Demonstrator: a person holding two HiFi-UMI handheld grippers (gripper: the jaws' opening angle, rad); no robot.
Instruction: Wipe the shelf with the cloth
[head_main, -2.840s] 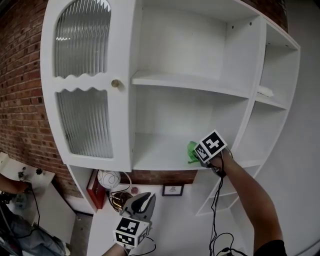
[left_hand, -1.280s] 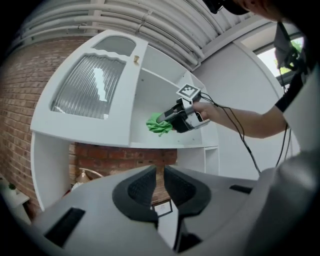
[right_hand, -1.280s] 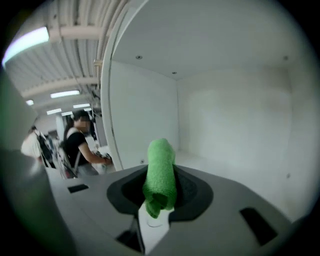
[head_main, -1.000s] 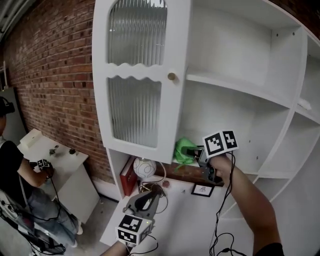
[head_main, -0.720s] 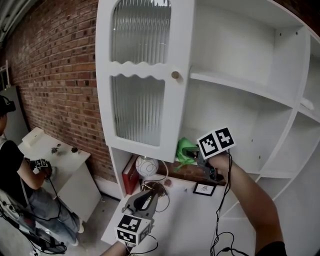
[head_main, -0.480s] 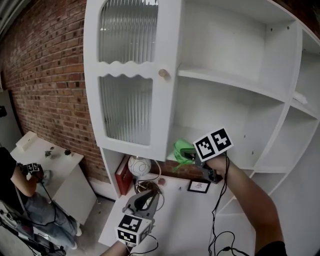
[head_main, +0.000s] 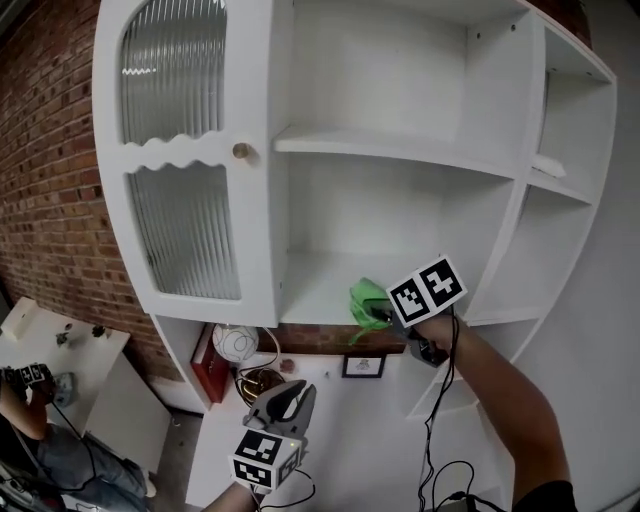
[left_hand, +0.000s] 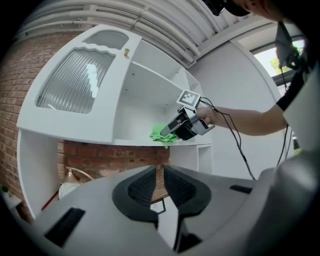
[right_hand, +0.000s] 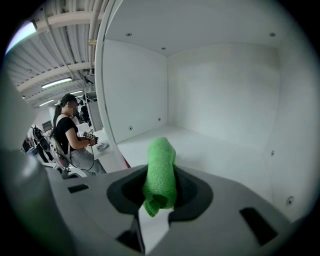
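A green cloth (head_main: 364, 299) lies on the front edge of the white shelf (head_main: 320, 285) in the head view. My right gripper (head_main: 374, 312) is shut on it, with its marker cube just behind. In the right gripper view the cloth (right_hand: 160, 170) is folded up between the jaws, above the shelf board (right_hand: 210, 152). My left gripper (head_main: 287, 401) hangs low, well under the shelf, shut with nothing in it. In the left gripper view its jaws (left_hand: 160, 184) stand almost together; the cloth (left_hand: 162, 134) and right gripper (left_hand: 186, 123) show beyond them.
A cabinet door (head_main: 185, 170) with ribbed glass and a brass knob (head_main: 240, 151) stands left of the shelf. Below are a white globe (head_main: 235, 343), a red book (head_main: 204, 364) and a small framed picture (head_main: 363, 366). A person (right_hand: 69, 134) stands at a table to the left.
My right gripper has carried the cloth rightward along the shelf's front edge, away from the door. The head view has swung. The left gripper has stayed low and shut.
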